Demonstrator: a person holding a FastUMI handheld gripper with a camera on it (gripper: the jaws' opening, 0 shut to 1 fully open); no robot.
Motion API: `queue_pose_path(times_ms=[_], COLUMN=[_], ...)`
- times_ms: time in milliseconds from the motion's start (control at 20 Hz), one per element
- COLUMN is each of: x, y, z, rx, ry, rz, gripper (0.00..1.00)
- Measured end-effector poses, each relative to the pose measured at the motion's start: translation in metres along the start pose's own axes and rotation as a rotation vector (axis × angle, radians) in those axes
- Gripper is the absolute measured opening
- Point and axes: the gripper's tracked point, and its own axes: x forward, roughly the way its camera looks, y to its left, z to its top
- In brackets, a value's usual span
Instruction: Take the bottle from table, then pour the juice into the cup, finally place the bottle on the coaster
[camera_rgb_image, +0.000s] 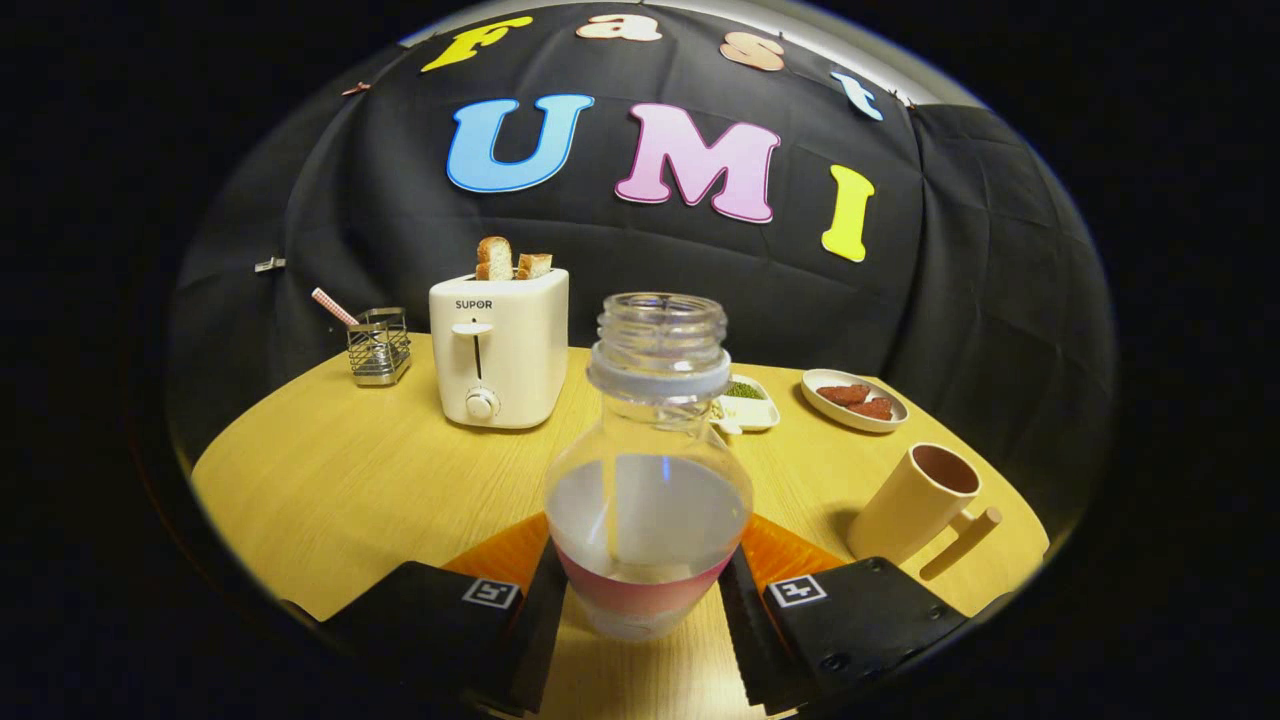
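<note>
My gripper (645, 590) clamps the uncapped bottle (648, 480), upright above the coaster (790, 552); pouring into the cup (915, 503) appears not yet done.

1. The clear uncapped plastic bottle (648, 480) stands upright on the round wooden table (330, 480), between the gripper (645, 610) fingers.
2. Beyond it, left: the white two-slot toaster (498, 350).
3. Right of the bottle: the cream handled cup (915, 500).
4. Behind the cup: an oval dish (853, 400).
</note>
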Motion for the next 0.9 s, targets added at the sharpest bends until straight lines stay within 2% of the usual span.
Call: queue_pose_path(times_ms=[200, 350, 500, 600, 900], x=[-0.006, -0.005, -0.012, -0.01, -0.008], y=[-0.008, -0.012, -0.019, -0.019, -0.051], z=[0.012, 0.007, 0.027, 0.035, 0.054], rx=[0.046, 0.111, 0.189, 0.261, 0.522], ry=[-0.017, 0.047, 0.026, 0.036, 0.053], rz=[0.018, 0.046, 0.074, 0.121, 0.108], gripper=[0.72, 0.71, 0.7, 0.7, 0.7])
